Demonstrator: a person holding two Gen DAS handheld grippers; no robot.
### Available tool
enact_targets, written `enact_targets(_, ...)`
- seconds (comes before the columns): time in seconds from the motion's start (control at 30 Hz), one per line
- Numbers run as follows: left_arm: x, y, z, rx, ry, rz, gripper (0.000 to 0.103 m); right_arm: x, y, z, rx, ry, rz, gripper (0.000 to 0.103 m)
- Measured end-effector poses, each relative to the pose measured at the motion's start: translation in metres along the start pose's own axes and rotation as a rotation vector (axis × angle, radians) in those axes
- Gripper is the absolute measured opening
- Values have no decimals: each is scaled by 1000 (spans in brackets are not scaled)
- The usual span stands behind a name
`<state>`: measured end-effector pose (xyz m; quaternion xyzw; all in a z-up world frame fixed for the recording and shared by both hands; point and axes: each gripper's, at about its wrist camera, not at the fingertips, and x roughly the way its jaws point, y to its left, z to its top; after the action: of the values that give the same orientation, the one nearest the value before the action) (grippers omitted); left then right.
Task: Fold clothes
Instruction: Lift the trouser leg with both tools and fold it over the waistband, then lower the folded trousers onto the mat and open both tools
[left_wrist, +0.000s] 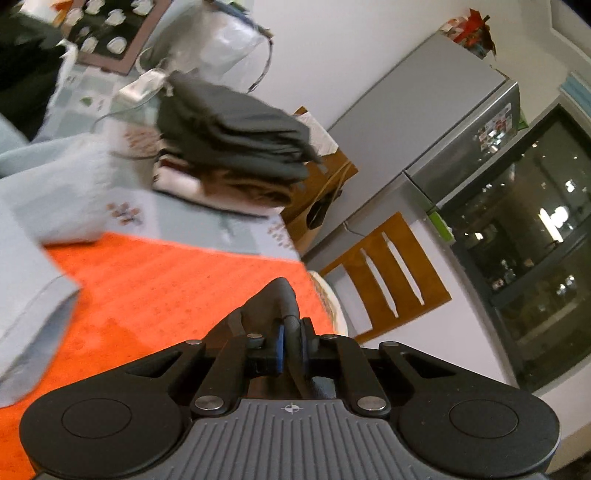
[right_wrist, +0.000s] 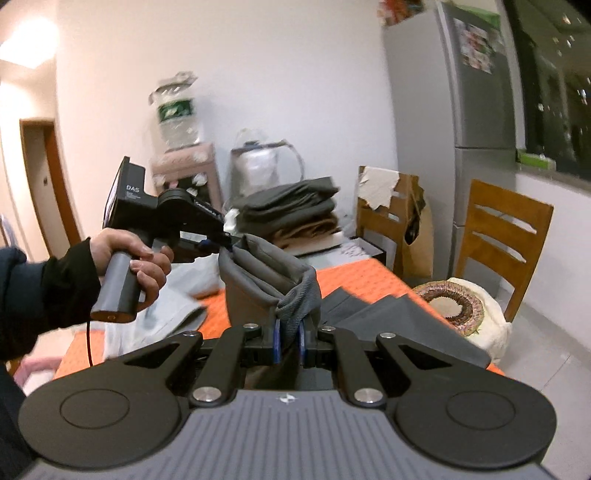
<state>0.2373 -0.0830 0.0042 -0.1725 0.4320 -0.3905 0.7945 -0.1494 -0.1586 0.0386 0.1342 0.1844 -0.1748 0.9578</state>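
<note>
A grey garment (right_wrist: 266, 273) hangs lifted above the orange tablecloth (right_wrist: 354, 273). My right gripper (right_wrist: 289, 343) is shut on its ribbed edge. My left gripper (left_wrist: 291, 345) is shut on another part of the same grey garment (left_wrist: 280, 295); in the right wrist view the left gripper (right_wrist: 225, 240) pinches the cloth's far corner, held by a person's hand (right_wrist: 136, 258). The rest of the garment (right_wrist: 391, 314) drapes down to the right over the table. A light blue garment (left_wrist: 33, 295) lies on the orange cloth (left_wrist: 166, 295) at the left.
A stack of folded dark and brown clothes (left_wrist: 236, 147) sits at the table's far end. Wooden chairs (right_wrist: 506, 240) stand at the right, one with a cushion (right_wrist: 465, 306). A grey fridge (right_wrist: 469, 92) stands against the wall, a water dispenser (right_wrist: 181, 147) behind the table.
</note>
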Motion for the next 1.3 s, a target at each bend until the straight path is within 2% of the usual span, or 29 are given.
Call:
enact_targets(0.17,58,-60,-4,28,1,76,11,26,-99,14,148,14,30,10)
enact_targets(0.27,100,-85,-11,34,14,107,11,47,-160,10,250,27,43,10)
enact_targets(0.5,196,-112,-37,130,87,192,12,108,-280,-44,515,120,61,10)
enact_targets(0.6,215,-113,-45,210,134,179,18,133,-307,-71,583,192,49,10)
enact_targets(0.73,202,-111,-39,249,110,128,33,153,-316,-91,568,292,42,12)
enact_targets(0.83,174,-106,-28,287,79,144,46,155,-309,-84,481,337,35,14)
enact_targets(0.93,140,-97,-26,338,79,180,50,149,-295,-64,350,360,7,23)
enact_targets(1.0,118,-90,-34,388,89,214,54,143,-283,-51,247,364,-31,34)
enact_targets(1.1,90,-80,-54,458,135,246,55,134,-270,-33,122,355,-58,35)
enact_targets(1.23,64,-67,-88,472,216,213,56,129,-267,-12,41,355,-32,35)
enact_targets(1.3,57,-69,-105,485,253,192,56,129,-270,-2,41,373,12,35)
